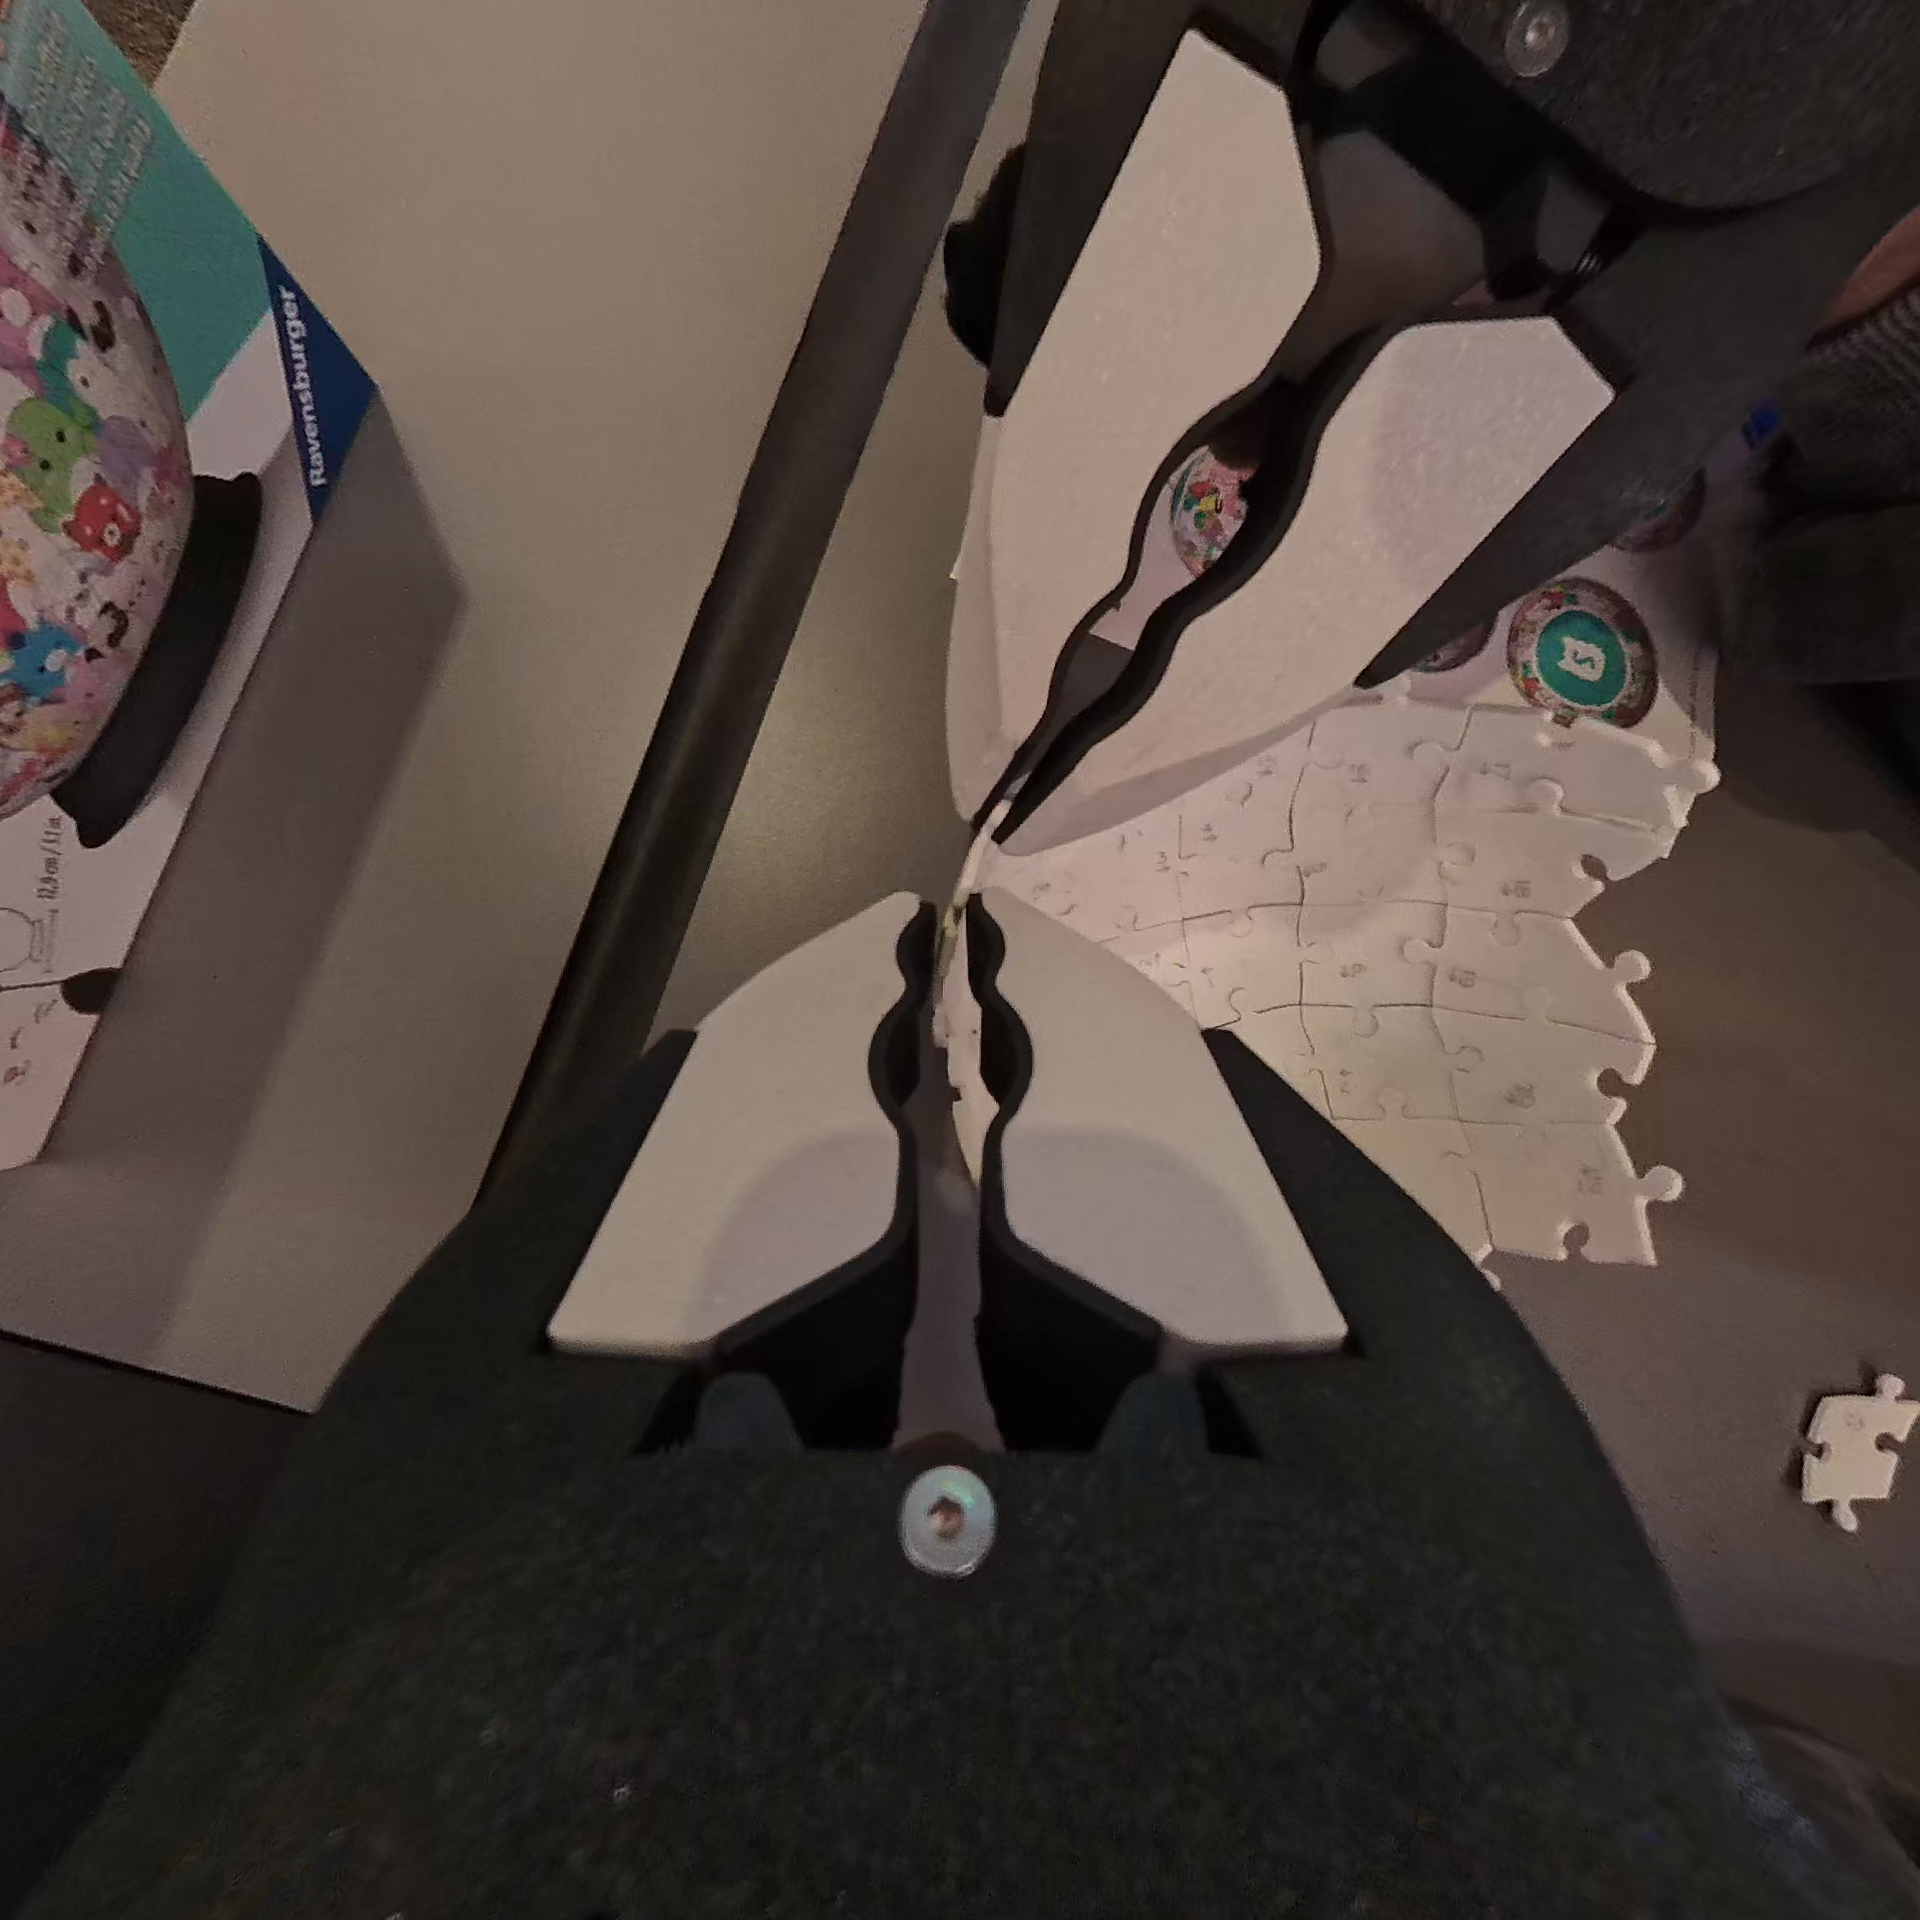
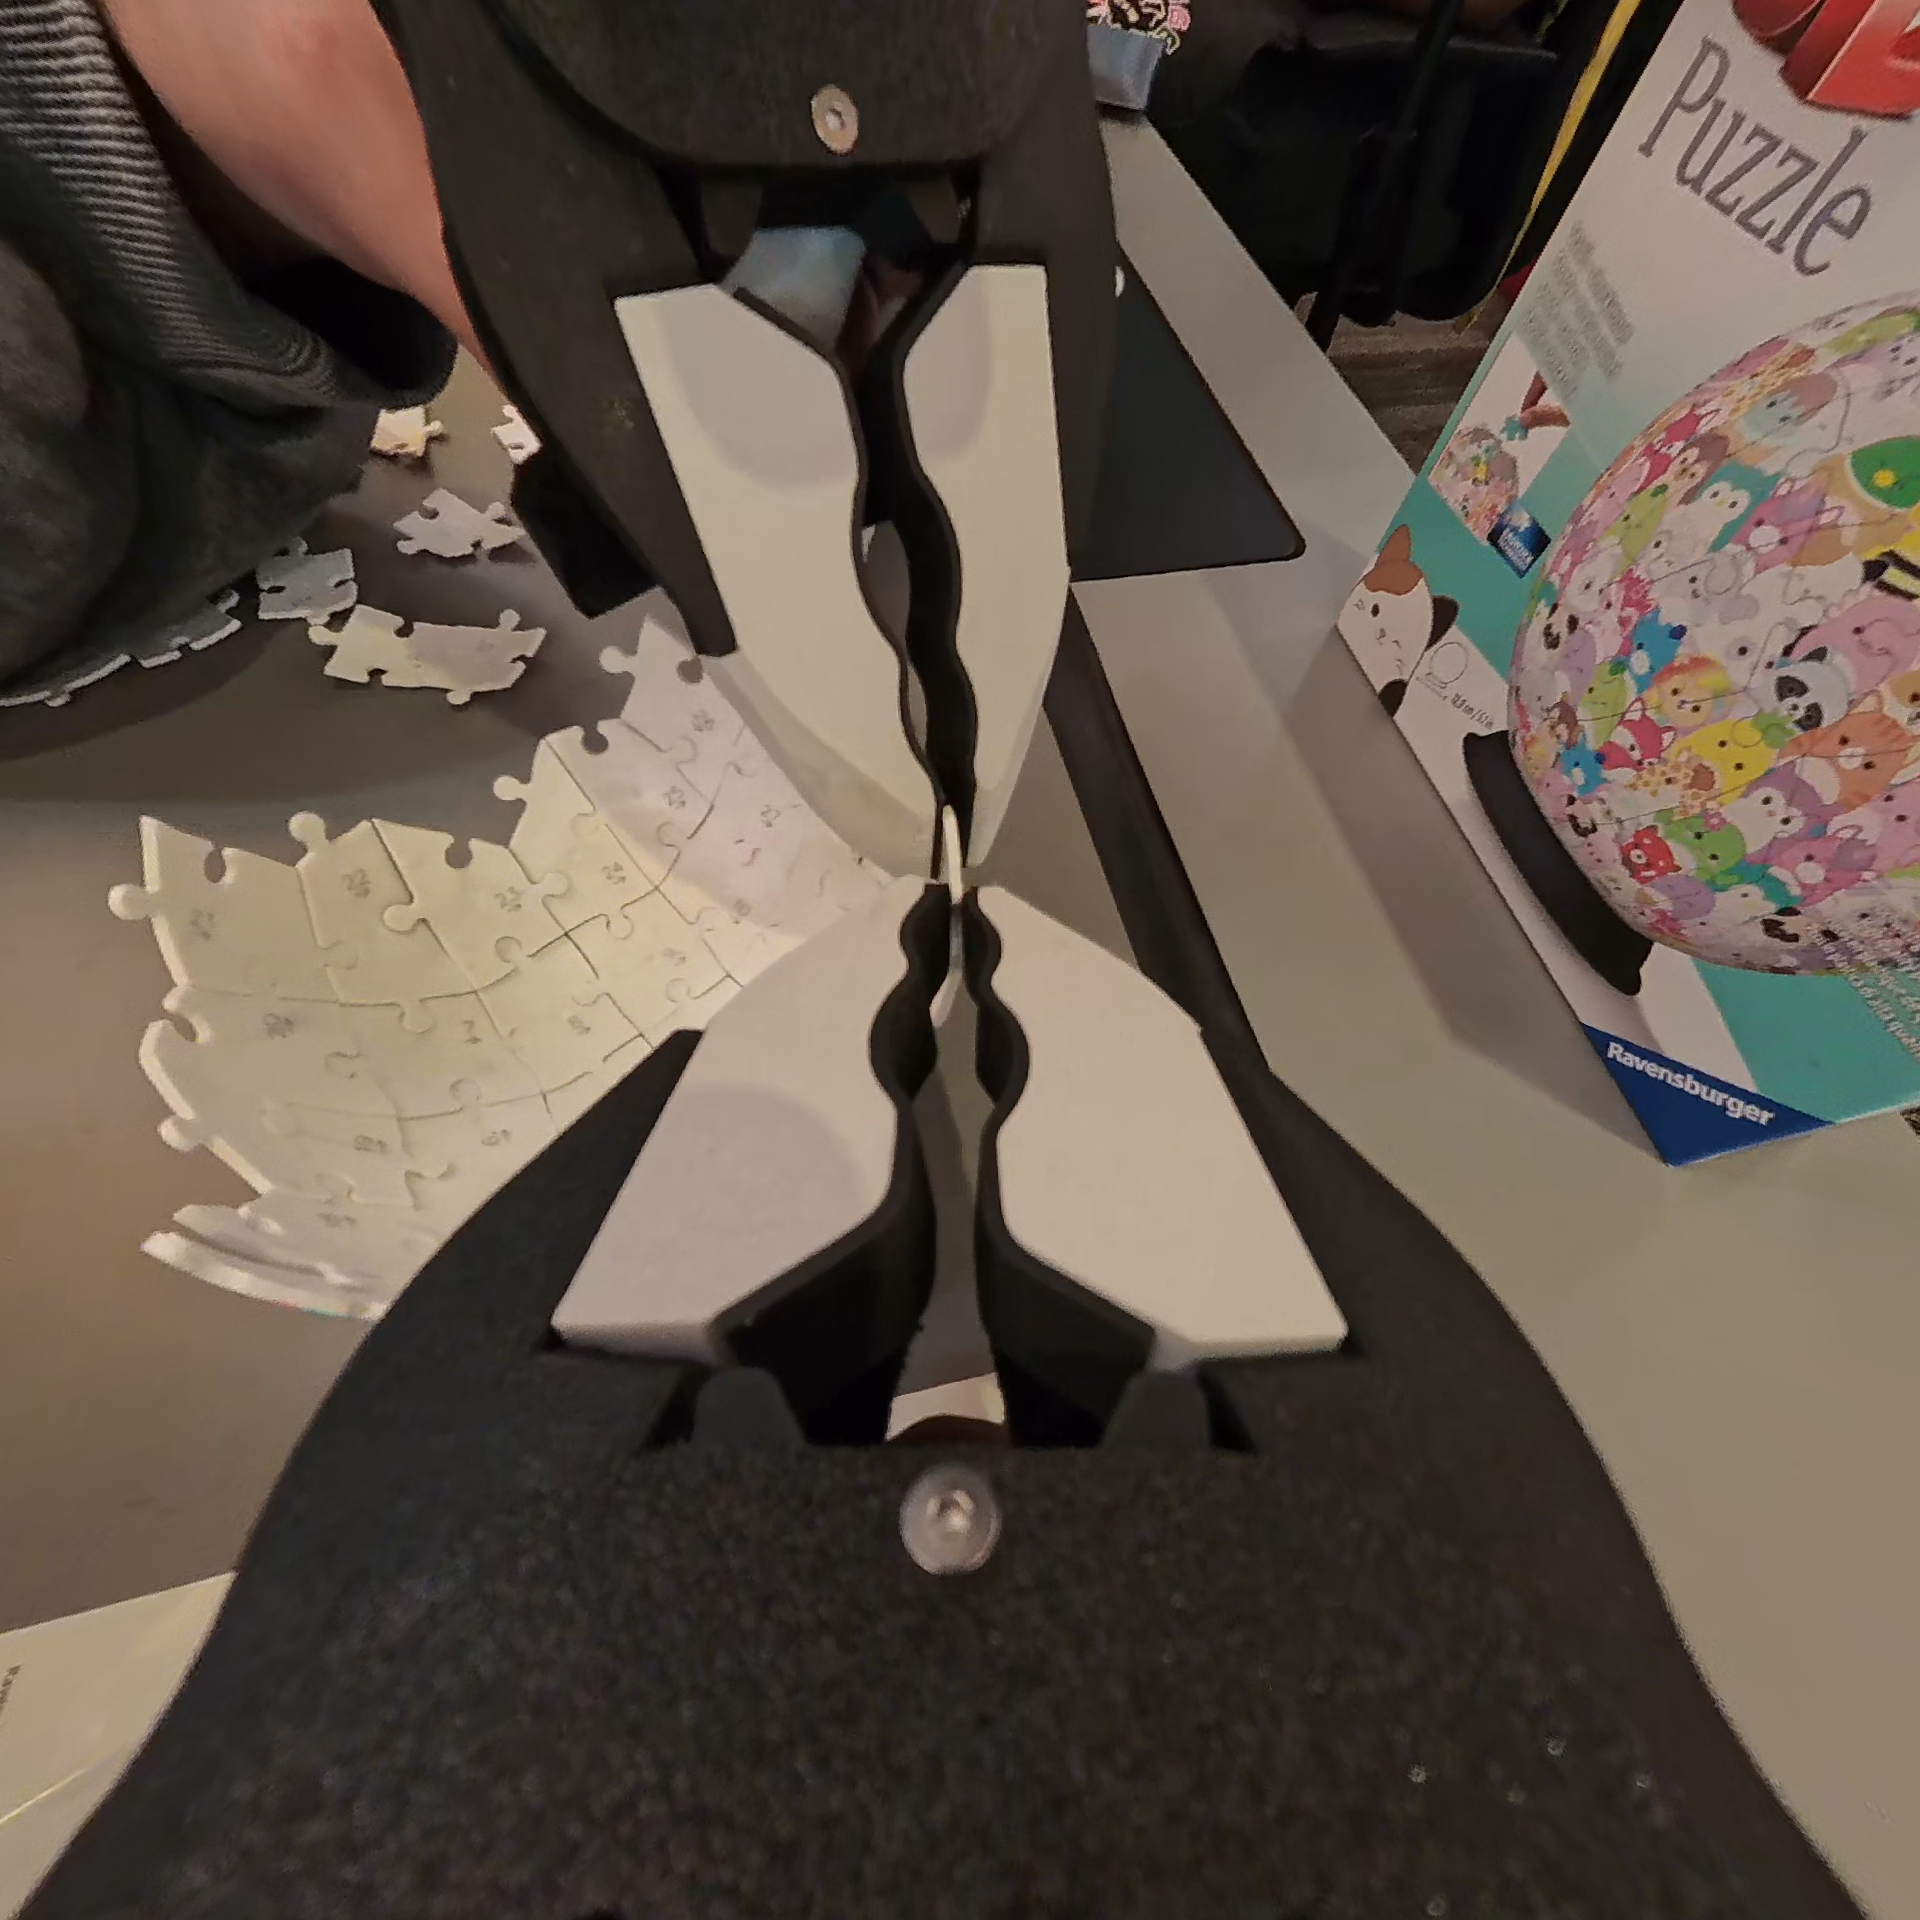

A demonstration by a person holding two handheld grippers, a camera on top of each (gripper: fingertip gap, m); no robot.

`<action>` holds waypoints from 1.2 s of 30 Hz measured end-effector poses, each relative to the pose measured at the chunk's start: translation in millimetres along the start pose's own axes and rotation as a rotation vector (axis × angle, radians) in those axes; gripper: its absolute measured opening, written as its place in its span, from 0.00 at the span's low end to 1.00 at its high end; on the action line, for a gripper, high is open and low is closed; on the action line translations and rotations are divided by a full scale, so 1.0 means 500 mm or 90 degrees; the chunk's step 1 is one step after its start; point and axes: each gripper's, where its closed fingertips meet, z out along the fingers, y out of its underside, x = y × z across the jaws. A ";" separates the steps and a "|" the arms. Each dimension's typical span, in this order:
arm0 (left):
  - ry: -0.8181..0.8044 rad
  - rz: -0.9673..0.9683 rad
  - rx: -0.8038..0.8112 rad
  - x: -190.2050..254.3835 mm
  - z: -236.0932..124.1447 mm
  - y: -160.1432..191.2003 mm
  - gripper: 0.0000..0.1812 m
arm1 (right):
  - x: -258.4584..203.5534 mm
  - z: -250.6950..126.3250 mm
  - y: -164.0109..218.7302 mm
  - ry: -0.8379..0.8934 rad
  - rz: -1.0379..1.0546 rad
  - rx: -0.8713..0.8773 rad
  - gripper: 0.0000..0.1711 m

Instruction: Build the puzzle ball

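In the left wrist view, the left gripper (image 1: 954, 920) fills the lower part, pointing forward and a little down to the table (image 1: 582, 312). Its two white fingers (image 1: 790, 1122) are pressed nearly together, and a thin edge of the assembled puzzle section (image 1: 1455, 966) sits between the tips, so it is clenched on this section. The right gripper (image 1: 992, 821) comes from the top right, tilted, and its tips meet the left tips almost nose to nose. Its jaws are also closed on the same edge.

In the right wrist view, the right gripper (image 2: 954, 904) is at the bottom, fingers (image 2: 790, 1101) nearly together with a white piece edge between the tips. The left gripper (image 2: 951, 831) hangs from above, held by a hand with a grey sleeve (image 2: 125, 436) at the top left.

Just behind the tips, the assembled puzzle section (image 2: 416, 987) lies with its white back side up, curved like a shallow bowl, resting on the table (image 2: 1351, 831) while the grippers hold its near edge. A loose puzzle piece (image 1: 1855, 1449) lies apart from it on the right in the left view. More loose pieces (image 2: 426, 644) are scattered beyond the section, near the sleeve. Small round colourful caps (image 1: 1579, 655) lie farther back. The puzzle box (image 2: 1714, 623) stands on the table well apart, at the right in the right view.
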 end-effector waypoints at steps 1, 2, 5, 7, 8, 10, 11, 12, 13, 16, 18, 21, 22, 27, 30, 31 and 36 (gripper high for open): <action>0.000 0.002 0.000 0.001 0.000 0.000 0.03 | 0.000 0.000 0.000 -0.001 0.003 0.000 0.01; 0.000 0.004 0.000 0.001 0.000 -0.001 0.02 | 0.000 -0.001 0.000 -0.001 0.005 0.000 0.01; -0.001 0.008 -0.001 0.002 0.000 -0.001 0.02 | 0.001 -0.002 0.001 -0.002 0.017 -0.006 0.02; -0.007 0.012 -0.002 0.001 -0.001 -0.002 0.02 | 0.002 -0.004 0.006 -0.003 0.029 -0.020 0.04; -0.009 0.014 -0.003 0.001 -0.001 -0.002 0.02 | 0.003 -0.007 0.009 -0.002 0.039 -0.030 0.07; -0.011 0.015 -0.003 0.001 -0.001 -0.002 0.02 | 0.005 -0.012 0.009 -0.006 0.063 -0.036 0.11; -0.011 0.016 -0.003 0.001 -0.002 -0.001 0.02 | 0.006 -0.014 0.007 -0.007 0.075 -0.035 0.12; -0.012 0.017 -0.004 0.001 -0.002 -0.001 0.02 | 0.007 -0.015 0.006 -0.011 0.085 -0.033 0.12; -0.012 0.018 -0.004 0.001 -0.002 -0.001 0.02 | 0.006 -0.015 0.009 -0.018 0.098 -0.038 0.12; -0.014 0.019 -0.006 0.001 -0.003 -0.001 0.02 | 0.005 -0.006 0.028 -0.032 0.141 -0.068 0.11; -0.016 0.021 -0.007 0.001 -0.004 -0.001 0.02 | 0.006 0.002 0.033 -0.032 0.155 -0.072 0.10; -0.019 0.021 -0.009 0.000 -0.004 0.000 0.01 | 0.001 0.006 0.033 -0.044 0.157 -0.072 0.05; -0.019 0.020 -0.008 0.000 -0.004 0.000 0.01 | -0.001 0.006 0.032 -0.048 0.156 -0.072 0.03; -0.017 0.017 -0.007 -0.001 -0.005 0.000 0.01 | -0.001 0.006 0.031 -0.046 0.156 -0.074 0.03; -0.015 0.018 -0.008 0.000 -0.004 0.000 0.02 | -0.004 0.005 0.032 -0.049 0.155 -0.080 0.03; -0.012 0.018 -0.008 0.001 -0.004 0.001 0.02 | -0.005 0.005 0.032 -0.053 0.154 -0.082 0.03; -0.006 0.022 -0.007 0.004 -0.005 0.002 0.02 | -0.009 0.005 0.032 -0.061 0.144 -0.076 0.03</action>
